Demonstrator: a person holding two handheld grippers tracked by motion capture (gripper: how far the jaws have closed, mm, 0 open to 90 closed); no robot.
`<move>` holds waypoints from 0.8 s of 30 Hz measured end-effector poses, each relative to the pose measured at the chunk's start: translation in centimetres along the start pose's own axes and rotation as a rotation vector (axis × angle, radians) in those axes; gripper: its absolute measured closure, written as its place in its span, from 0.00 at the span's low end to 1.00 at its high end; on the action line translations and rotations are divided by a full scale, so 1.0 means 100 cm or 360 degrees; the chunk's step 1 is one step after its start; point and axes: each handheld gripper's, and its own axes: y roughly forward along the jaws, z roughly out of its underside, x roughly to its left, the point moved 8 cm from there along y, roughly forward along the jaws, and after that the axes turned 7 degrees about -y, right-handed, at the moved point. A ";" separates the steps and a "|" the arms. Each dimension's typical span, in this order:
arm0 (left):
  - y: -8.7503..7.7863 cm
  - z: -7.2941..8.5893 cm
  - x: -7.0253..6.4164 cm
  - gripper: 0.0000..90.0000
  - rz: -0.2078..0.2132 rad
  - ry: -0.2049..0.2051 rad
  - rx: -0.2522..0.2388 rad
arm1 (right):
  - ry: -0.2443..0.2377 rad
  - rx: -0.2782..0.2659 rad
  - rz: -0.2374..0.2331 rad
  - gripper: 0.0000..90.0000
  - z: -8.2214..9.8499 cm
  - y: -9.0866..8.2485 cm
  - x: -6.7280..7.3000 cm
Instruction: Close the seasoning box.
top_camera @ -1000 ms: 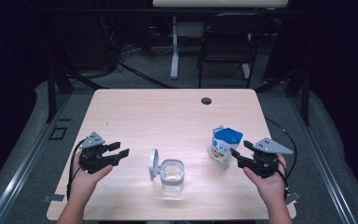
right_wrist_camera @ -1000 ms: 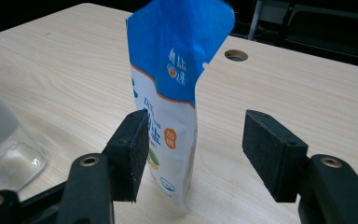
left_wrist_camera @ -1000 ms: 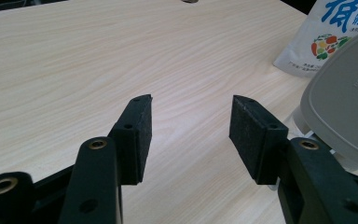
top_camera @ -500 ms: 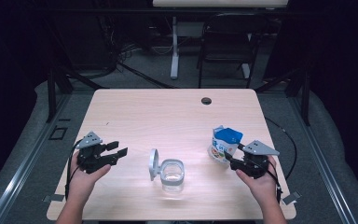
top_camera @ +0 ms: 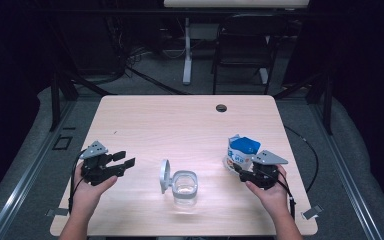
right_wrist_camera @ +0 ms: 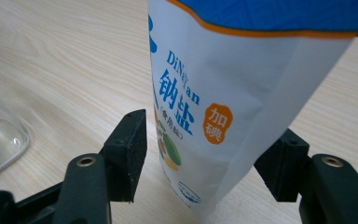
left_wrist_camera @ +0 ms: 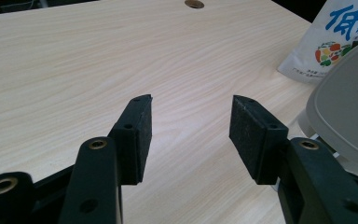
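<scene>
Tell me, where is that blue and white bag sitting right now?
In the high view the salt bag stands upright on the table's right side, right of the glass jar. The right gripper has its open jaws around the bag's base.

White salt bag (right_wrist_camera: 223, 116), blue top, orange band; clear glass jar (top_camera: 185, 186); pale wood table (top_camera: 180, 125).

The white salt bag (right_wrist_camera: 223, 107) with the blue top carries "DiNaYan" in blue Latin letters, with the large blue Chinese characters "钠盐" beneath it and an orange badge reading "加碘" to their right. In the left gripper view the same bag (left_wrist_camera: 335, 37) shows a big blue character, "低", at the far right.
</scene>
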 end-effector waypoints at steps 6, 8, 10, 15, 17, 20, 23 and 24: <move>0.000 0.000 0.001 0.55 0.0001 -0.0007 -0.0002 | 0.0051 -0.0028 -0.0021 0.44 -0.001 0.006 -0.001; -0.001 0.000 0.001 0.55 -0.0001 -0.0007 -0.0002 | 0.0048 -0.0018 -0.0021 0.44 0.000 0.008 -0.001; -0.001 0.000 0.002 0.55 -0.0002 -0.0004 0.0004 | 0.0035 0.0003 -0.0024 0.44 0.002 0.010 -0.001; -0.001 0.000 0.002 0.55 -0.0004 -0.0011 -0.0009 | 0.0029 0.0009 -0.0028 0.43 0.002 0.012 0.000; -0.001 0.000 0.002 0.55 -0.0003 -0.0013 -0.0010 | 0.0029 0.0018 -0.0024 0.43 0.003 0.013 0.000; -0.001 0.000 0.003 0.55 -0.0004 -0.0015 -0.0011 | 0.0018 0.0024 -0.0011 0.42 0.004 0.016 0.001; -0.001 0.000 0.003 0.55 -0.0006 -0.0022 -0.0009 | 0.0006 0.0021 -0.0006 0.42 0.004 0.018 0.001; -0.001 0.000 0.004 0.55 -0.0006 -0.0019 -0.0010 | 0.0005 0.0024 -0.0004 0.42 0.005 0.018 0.001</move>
